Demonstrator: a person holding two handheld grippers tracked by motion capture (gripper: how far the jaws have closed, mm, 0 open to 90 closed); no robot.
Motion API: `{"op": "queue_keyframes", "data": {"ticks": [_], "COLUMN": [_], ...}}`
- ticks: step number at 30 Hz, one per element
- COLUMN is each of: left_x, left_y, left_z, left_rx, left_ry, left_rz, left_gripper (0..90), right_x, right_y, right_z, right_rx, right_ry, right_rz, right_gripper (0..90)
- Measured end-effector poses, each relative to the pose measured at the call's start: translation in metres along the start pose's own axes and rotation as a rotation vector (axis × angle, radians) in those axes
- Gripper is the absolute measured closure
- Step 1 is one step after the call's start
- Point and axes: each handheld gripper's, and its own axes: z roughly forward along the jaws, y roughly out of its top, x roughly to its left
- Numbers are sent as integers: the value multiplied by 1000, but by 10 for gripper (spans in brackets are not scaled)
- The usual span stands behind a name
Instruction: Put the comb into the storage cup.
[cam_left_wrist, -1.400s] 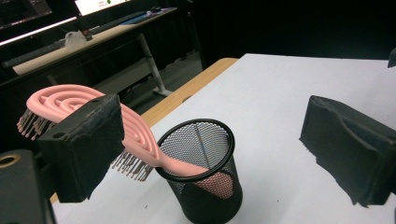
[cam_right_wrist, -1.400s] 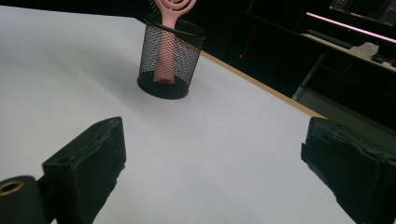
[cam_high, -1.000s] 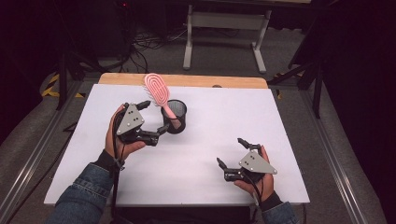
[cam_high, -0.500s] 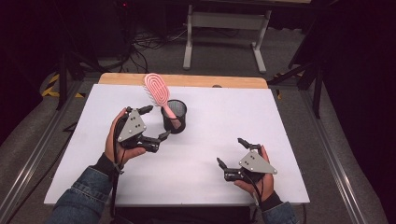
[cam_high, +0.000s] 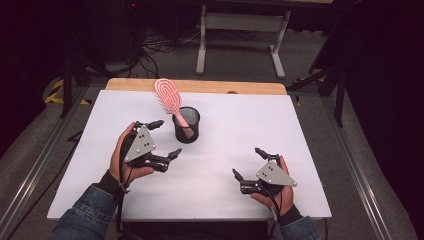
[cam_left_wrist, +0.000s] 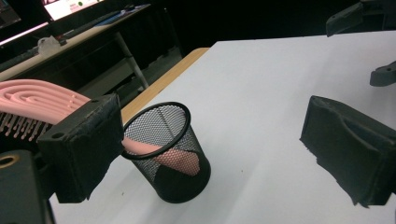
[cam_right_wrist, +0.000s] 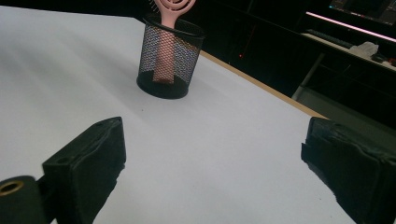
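Note:
A pink hairbrush (cam_high: 167, 94) stands handle-down in a black mesh cup (cam_high: 186, 125) at the back middle of the white table, its head leaning left over the rim. My left gripper (cam_high: 169, 137) is open just left of the cup, apart from it, with nothing between its jaws. In the left gripper view the cup (cam_left_wrist: 170, 154) sits low between the wide jaws of that gripper (cam_left_wrist: 215, 119), and the brush head (cam_left_wrist: 37, 100) pokes out behind the left jaw. My right gripper (cam_high: 246, 161) rests open at the front right. Its view has the cup (cam_right_wrist: 170, 56) and brush (cam_right_wrist: 168, 18) far ahead.
The white table top (cam_high: 300, 130) has a wooden strip (cam_high: 225, 86) along its far edge. Beyond it stand a metal desk frame (cam_high: 240, 22) and cables on the floor. Rails run along both sides of the table.
My left gripper has drawn back from the cup toward the near left, its jaws open. The brush stays in the cup. The right gripper has not moved.

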Motion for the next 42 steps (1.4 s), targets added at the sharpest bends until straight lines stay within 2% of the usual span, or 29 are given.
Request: {"op": "queue_keyframes", "data": {"ticks": [20, 27, 34, 42], "left_x": [-15, -17, -20, -19], "left_y": [-21, -25, -34, -42], "left_z": [-12, -16, -22, -29], "left_rx": [27, 29, 53, 61], "left_ry": [0, -1, 15, 26], "left_rz": [27, 25, 40, 30], "left_gripper": [56, 55, 54, 58], "right_x": [1, 1, 2, 3], "right_y": [0, 1, 1, 1], "right_z": [0, 0, -1, -1], "right_rx": [-3, -4, -4, -3], "right_ry": [-3, -3, -4, -3], "right_rz": [-6, -9, -13, -15], "right_gripper": [62, 63, 62, 62]}}
